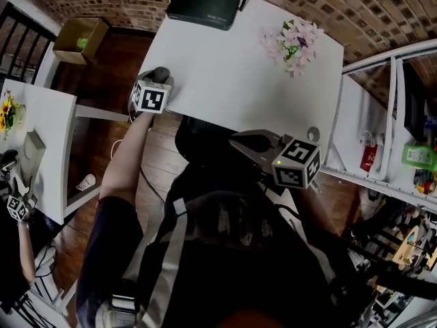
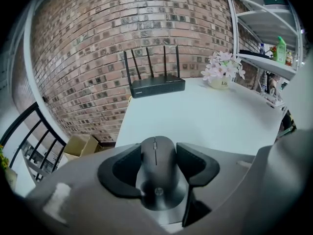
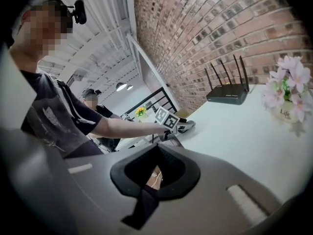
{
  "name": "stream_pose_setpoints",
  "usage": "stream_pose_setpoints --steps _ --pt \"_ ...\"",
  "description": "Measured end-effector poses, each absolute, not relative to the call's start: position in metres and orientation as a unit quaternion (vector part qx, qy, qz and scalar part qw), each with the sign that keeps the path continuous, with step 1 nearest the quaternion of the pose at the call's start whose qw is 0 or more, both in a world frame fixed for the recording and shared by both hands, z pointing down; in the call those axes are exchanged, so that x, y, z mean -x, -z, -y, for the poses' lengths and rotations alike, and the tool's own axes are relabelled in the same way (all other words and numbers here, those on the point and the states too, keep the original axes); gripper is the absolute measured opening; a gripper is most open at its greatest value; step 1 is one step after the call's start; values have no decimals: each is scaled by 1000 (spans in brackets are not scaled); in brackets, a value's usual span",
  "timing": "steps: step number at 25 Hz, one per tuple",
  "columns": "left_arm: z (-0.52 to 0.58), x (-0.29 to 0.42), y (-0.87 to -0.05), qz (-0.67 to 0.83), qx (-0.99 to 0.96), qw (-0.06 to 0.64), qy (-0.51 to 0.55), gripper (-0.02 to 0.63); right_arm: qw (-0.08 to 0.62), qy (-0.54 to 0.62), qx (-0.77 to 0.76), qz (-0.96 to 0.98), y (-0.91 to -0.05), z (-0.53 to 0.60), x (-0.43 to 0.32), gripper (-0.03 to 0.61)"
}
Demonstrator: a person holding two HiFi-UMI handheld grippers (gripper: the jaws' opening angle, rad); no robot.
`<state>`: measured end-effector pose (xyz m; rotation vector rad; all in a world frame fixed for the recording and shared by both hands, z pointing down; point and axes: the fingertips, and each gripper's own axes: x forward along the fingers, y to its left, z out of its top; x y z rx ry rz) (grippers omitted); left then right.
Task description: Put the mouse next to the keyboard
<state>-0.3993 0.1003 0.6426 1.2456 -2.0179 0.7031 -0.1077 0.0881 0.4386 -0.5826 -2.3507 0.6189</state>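
One black mouse (image 2: 156, 177) is gripped from both sides by the left gripper (image 2: 157, 153). Its dark pads (image 2: 122, 168) are pressed against the left and right sides of the mouse. The front of the mouse is pointed away, towards the white table (image 2: 205, 116). In the head view the mouse is seen at the table's left edge, near the corner closest to the person. Whether it is touching the table top or is held just above it cannot be told.

The right gripper (image 3: 156, 150) is held closer to the body, over the near edge of the table and well apart from the mouse. Its jaws are brought together at the tips, and nothing is held between them. Only a small gap is left lower down between the curved pads (image 3: 188, 173).

At the far end of the table a black router (image 1: 203, 7) with thin aerials is placed close to the brick wall (image 2: 98, 43). A pot of pale flowers (image 1: 295, 43) is set near the far right corner. A small grey round thing (image 1: 313, 134) is seen near the right edge. A cardboard box (image 1: 78, 38) is left on the floor (image 1: 102, 67) beside the table.
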Motion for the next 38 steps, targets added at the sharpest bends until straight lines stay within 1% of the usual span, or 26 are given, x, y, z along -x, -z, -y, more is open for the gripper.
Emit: stream_pose_setpoints --steps 3,7,11,15,20,25,31,38 --pt "-103 403 -643 770 -477 328 -269 233 312 -231 246 888 -430 -92 110 4" --pt "-101 406 -643 770 -483 321 -266 233 328 -187 194 906 -437 -75 115 5" --pt "-104 413 -641 781 -474 312 -260 233 299 -248 180 904 -434 -79 121 5" --pt "-110 415 -642 783 -467 316 -262 232 301 -274 172 897 -445 -87 118 5" --pt "-107 421 -642 789 -470 304 -252 230 282 -313 134 897 -450 -77 119 5" --pt "-110 420 -644 783 -469 318 -255 233 287 -321 127 894 -456 -74 121 5" --pt "-109 434 -645 798 -455 314 -241 233 298 -316 141 890 -460 -82 127 5" --pt "-113 441 -644 785 -457 327 -260 236 305 -320 135 887 -462 -78 128 5"
